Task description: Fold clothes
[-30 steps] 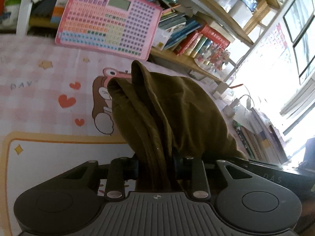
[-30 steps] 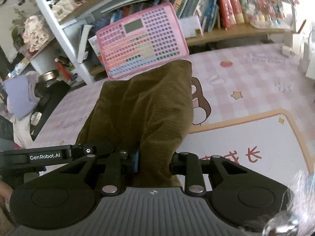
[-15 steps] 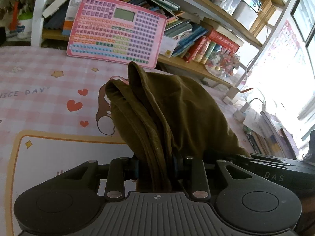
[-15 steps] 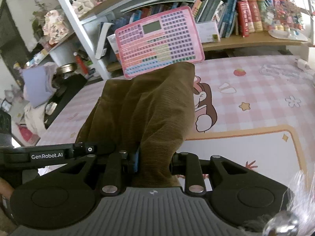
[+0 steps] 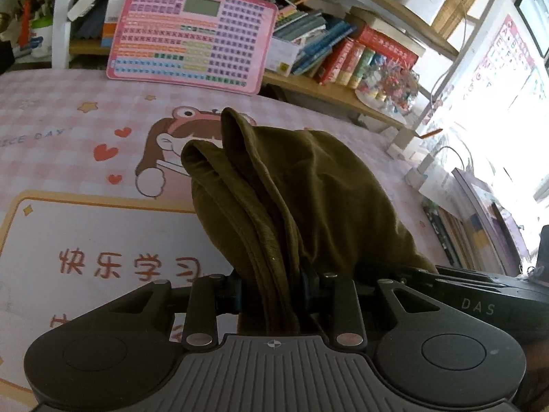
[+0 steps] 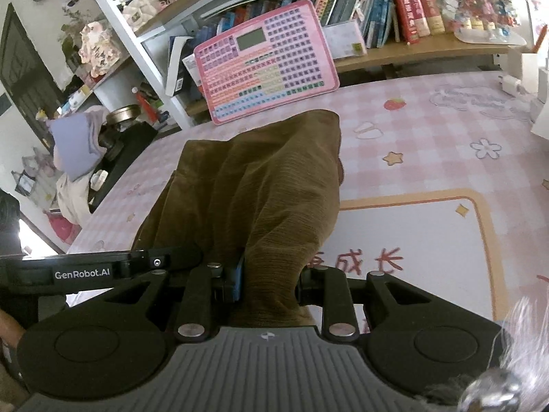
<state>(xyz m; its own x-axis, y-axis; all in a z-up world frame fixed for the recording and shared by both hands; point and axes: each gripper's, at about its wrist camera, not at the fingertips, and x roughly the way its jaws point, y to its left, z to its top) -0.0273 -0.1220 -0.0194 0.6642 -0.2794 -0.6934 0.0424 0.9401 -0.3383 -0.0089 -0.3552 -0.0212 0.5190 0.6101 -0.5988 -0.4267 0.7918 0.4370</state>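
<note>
An olive-brown corduroy garment (image 5: 308,185) hangs in folds between my two grippers above the pink checked table mat (image 5: 51,120). My left gripper (image 5: 271,292) is shut on a bunched edge of it. My right gripper (image 6: 269,285) is shut on another edge of the same garment (image 6: 260,185), which drapes forward and to the left over the mat (image 6: 429,137). The other gripper's black body shows at the right of the left wrist view (image 5: 480,295) and at the left of the right wrist view (image 6: 85,271). The fingertips are hidden by cloth.
A pink toy keyboard tablet (image 5: 192,34) leans against the bookshelf (image 5: 343,51) at the table's back edge; it also shows in the right wrist view (image 6: 264,61). Chargers and cables (image 5: 422,161) lie at the right edge. A dark stand with clutter (image 6: 116,144) stands left of the table.
Both grippers have drawn back and up with the garment still held; more of the mat and shelf shows, and the cloth's far end has shifted toward me.
</note>
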